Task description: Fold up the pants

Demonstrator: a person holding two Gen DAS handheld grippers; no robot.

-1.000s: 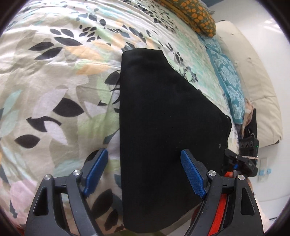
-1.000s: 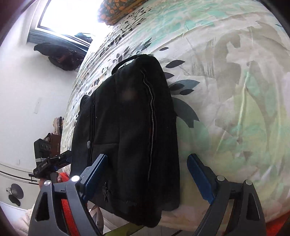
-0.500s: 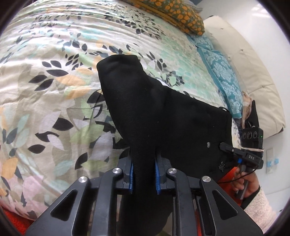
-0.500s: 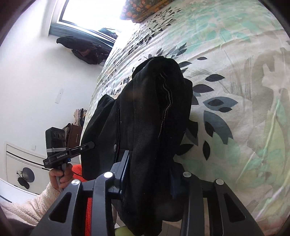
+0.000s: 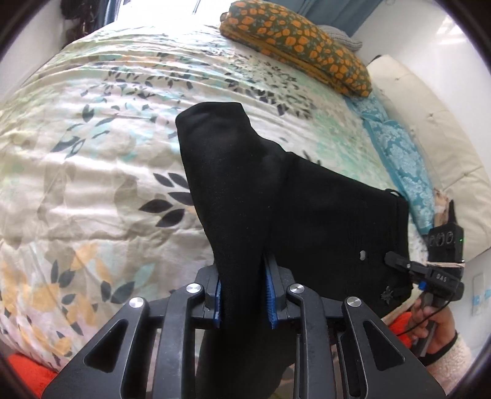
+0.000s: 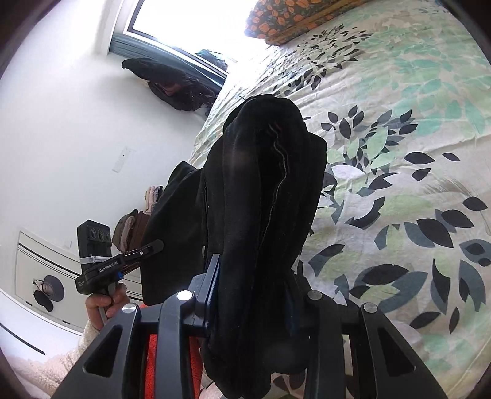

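Your left gripper (image 5: 243, 290) and right gripper (image 6: 251, 294) each clamp the black pants (image 5: 276, 199), raised at the bed's (image 5: 92, 153) near edge. Open bedspread lies beyond; the right blue pads look mostly buried in cloth.

A leaf-print bedspread (image 5: 92, 147) covers the bed beneath a bright window (image 6: 190, 18) and white walls (image 6: 61, 122).

Black pants (image 6: 264, 196) bunched over the right tongs (image 6: 254, 294) hide their right pad.
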